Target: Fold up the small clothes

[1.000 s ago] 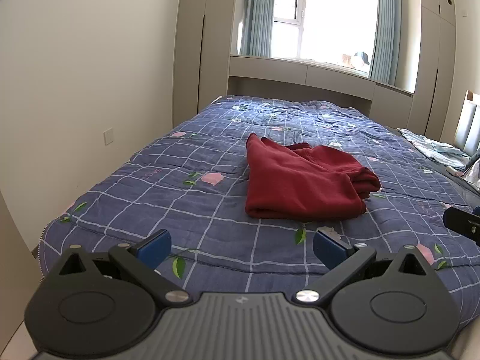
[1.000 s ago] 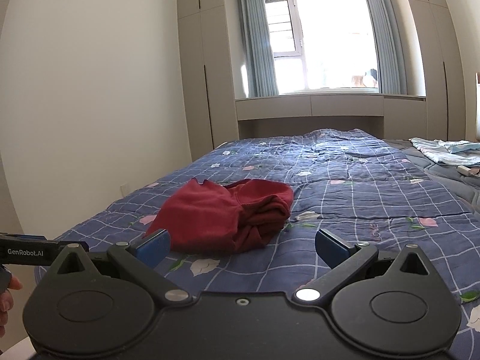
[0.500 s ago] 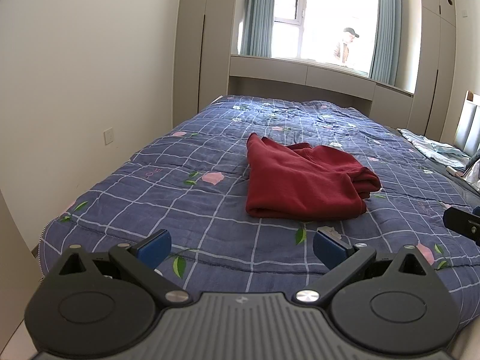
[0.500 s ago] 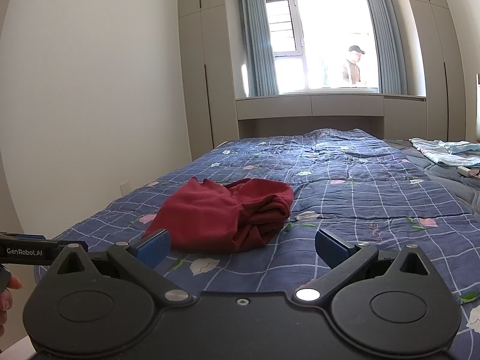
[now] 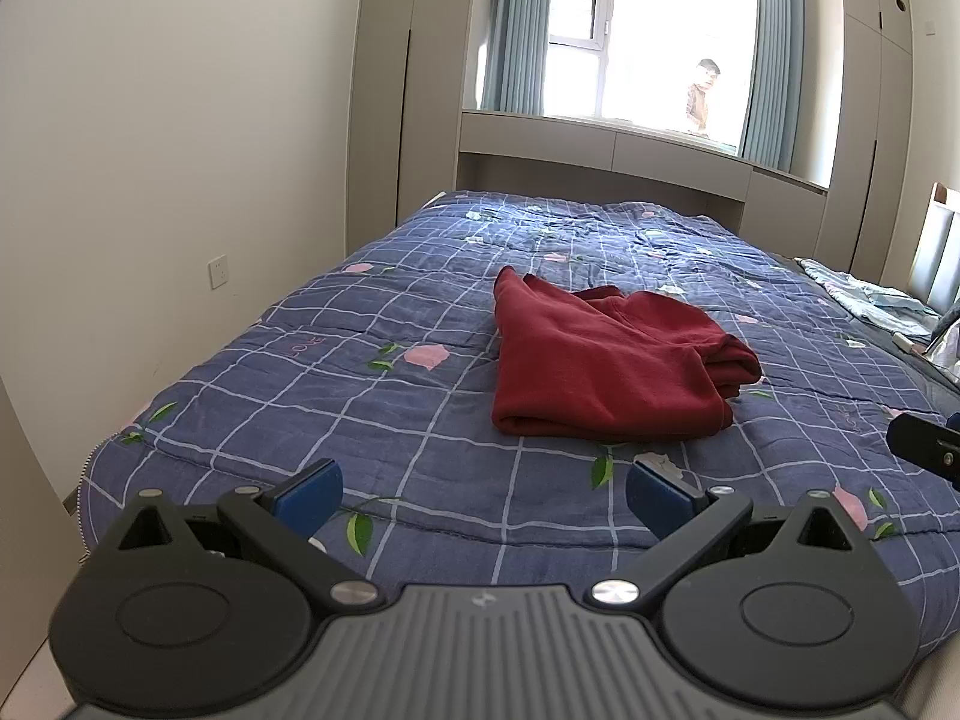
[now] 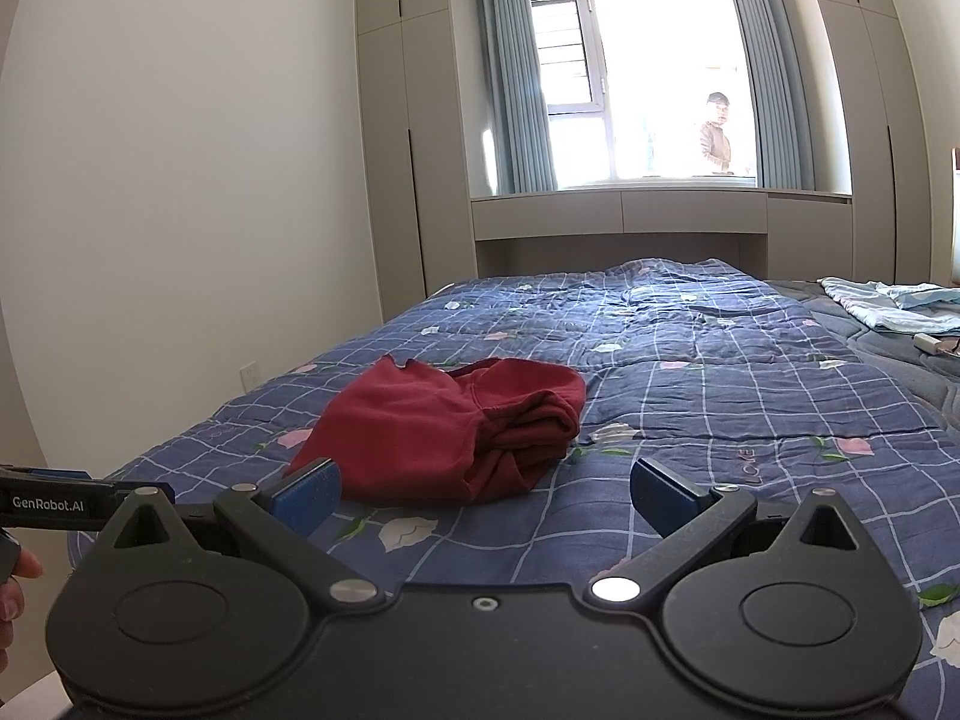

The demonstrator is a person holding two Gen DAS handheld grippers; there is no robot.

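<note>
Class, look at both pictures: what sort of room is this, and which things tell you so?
Most likely a home bedroom: a bed under a blue checked quilt, tall built-in wardrobes, and a curtained window. A red garment lies on the quilt.

- Red garment: soft, matt cloth, perhaps fleece.
- Quilt: matt stitched cloth.
- Left gripper: matt black plastic, shiny metal rivets.

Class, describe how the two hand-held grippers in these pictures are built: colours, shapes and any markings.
The left hand-held gripper and right hand-held gripper are matte black, with round discs, silver rivets, angled linkages and blue fingertip pads. The left one's side reads "GenRobot.AI" in white.
</note>
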